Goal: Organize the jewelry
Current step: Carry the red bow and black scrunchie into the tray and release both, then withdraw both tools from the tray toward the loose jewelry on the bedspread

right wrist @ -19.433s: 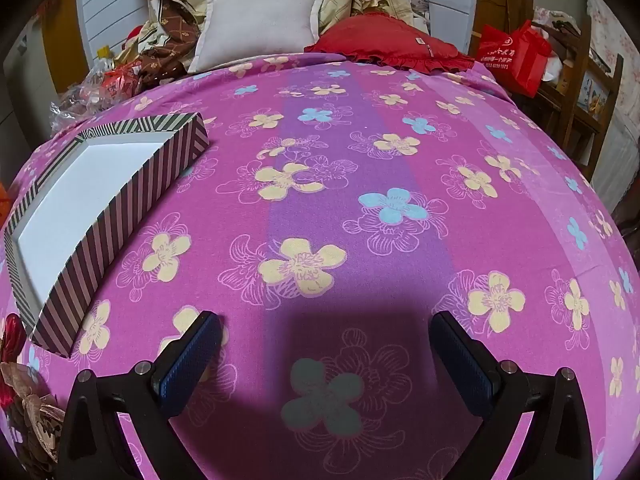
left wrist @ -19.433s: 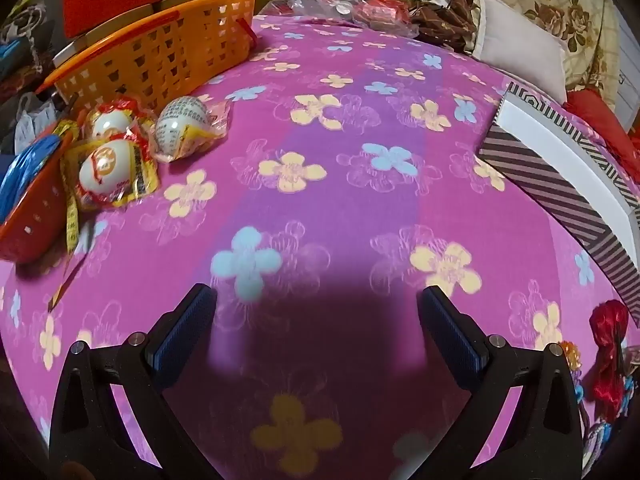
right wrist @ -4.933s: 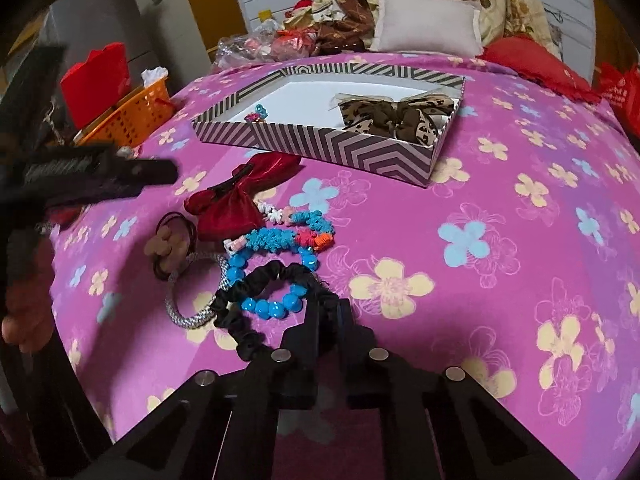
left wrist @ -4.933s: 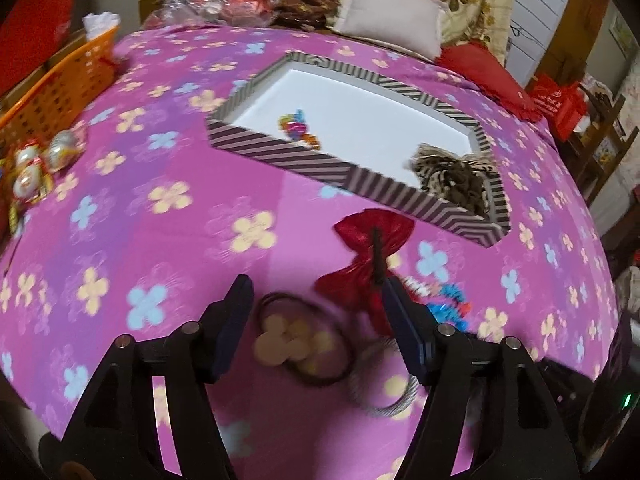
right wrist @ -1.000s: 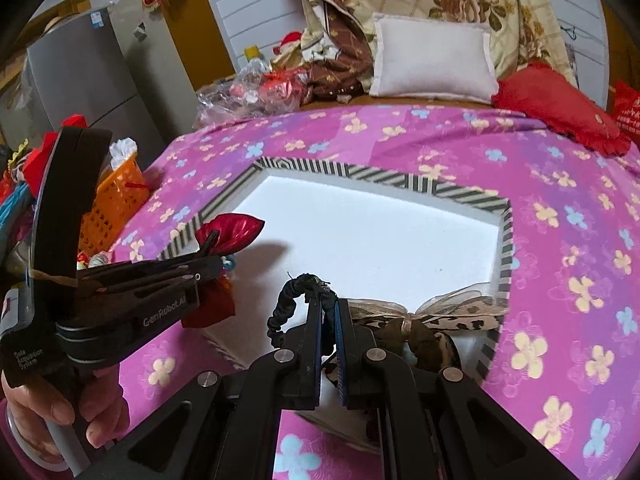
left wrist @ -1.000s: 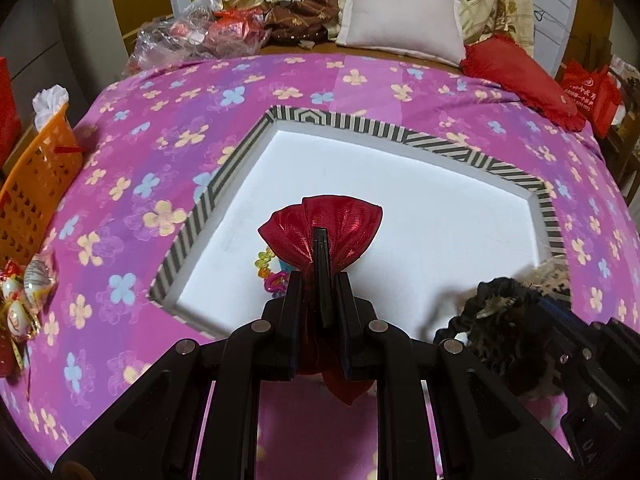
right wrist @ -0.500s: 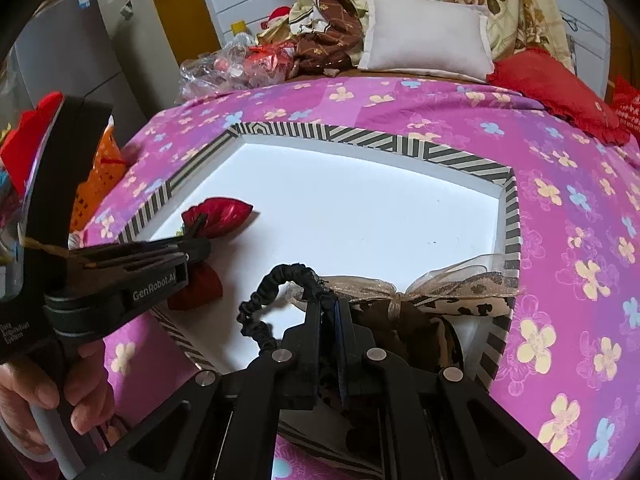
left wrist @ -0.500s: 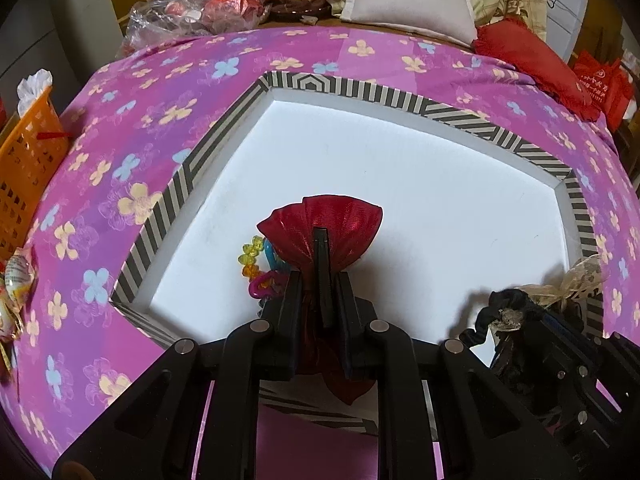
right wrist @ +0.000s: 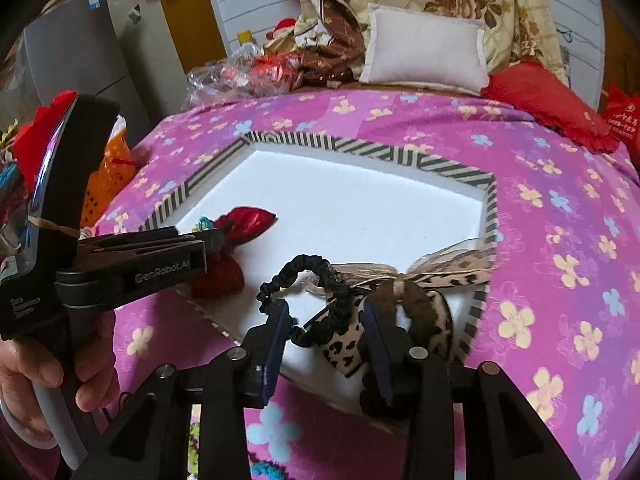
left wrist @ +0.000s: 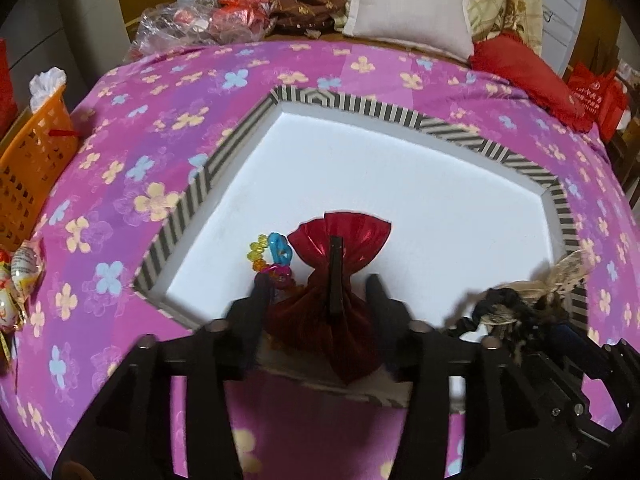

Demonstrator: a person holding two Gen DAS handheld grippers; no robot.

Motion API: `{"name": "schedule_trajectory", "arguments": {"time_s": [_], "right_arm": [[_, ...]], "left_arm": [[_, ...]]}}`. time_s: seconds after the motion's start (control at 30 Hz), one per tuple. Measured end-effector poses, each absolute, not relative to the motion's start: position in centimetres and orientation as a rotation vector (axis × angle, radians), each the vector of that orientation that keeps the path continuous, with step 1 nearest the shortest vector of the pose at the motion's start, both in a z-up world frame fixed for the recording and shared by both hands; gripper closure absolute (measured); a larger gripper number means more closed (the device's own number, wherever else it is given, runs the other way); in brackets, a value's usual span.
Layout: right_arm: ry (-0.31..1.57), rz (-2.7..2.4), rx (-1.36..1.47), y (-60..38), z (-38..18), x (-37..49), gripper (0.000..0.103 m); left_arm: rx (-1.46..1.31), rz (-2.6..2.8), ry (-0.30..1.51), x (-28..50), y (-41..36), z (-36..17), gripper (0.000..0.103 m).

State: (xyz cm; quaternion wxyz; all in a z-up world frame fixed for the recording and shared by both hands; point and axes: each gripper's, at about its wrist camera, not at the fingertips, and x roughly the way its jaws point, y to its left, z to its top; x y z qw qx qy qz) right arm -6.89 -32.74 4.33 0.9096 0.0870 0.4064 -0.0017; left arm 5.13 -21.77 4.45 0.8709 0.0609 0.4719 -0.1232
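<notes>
A striped tray (left wrist: 192,200) with a white floor lies on the flowered pink bedspread. My left gripper (left wrist: 318,292) hangs over the tray's near edge, jaws opening. The red bow (left wrist: 340,240) with its black clip lies between the fingers, no pad pressing on it. A bead bracelet (left wrist: 272,256) rests just left of it. In the right wrist view my right gripper (right wrist: 326,324) is also opening. The black scrunchie (right wrist: 304,268) lies loose between its fingers on the leopard bow (right wrist: 432,280) in the tray's near right corner. The left gripper (right wrist: 216,240) and red bow (right wrist: 252,218) show at left.
An orange basket (left wrist: 28,160) and wrapped eggs (left wrist: 20,272) sit at the bed's left edge. Plastic bags (left wrist: 192,28), a white pillow (left wrist: 408,20) and a red cushion (left wrist: 520,68) line the far side. A hand (right wrist: 40,368) holds the left gripper's handle.
Both grippers were shut, the left on the red bow and the right on the black scrunchie. Both jaws have parted, and the bow and scrunchie now rest in the tray.
</notes>
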Motion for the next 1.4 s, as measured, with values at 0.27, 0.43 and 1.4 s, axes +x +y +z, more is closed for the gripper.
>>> {"name": "schedule_trajectory", "arguments": {"time_s": [0.27, 0.43, 1.4], "right_arm": [[0.809, -0.020, 0.205, -32.3, 5.6, -9.5, 0.061], [0.806, -0.025, 0.206, -31.8, 5.9, -11.1, 0.060], [0.797, -0.059, 0.179, -28.9, 6.2, -21.1, 0.039]], "left_arm": [[0.133, -0.263, 0.942, 2.4, -20.9, 6.6, 0.042], [0.121, -0.259, 0.918, -0.1, -19.8, 7.6, 0.042], [0.118, -0.203, 0.882, -13.2, -15.3, 7.9, 0.042]]}}
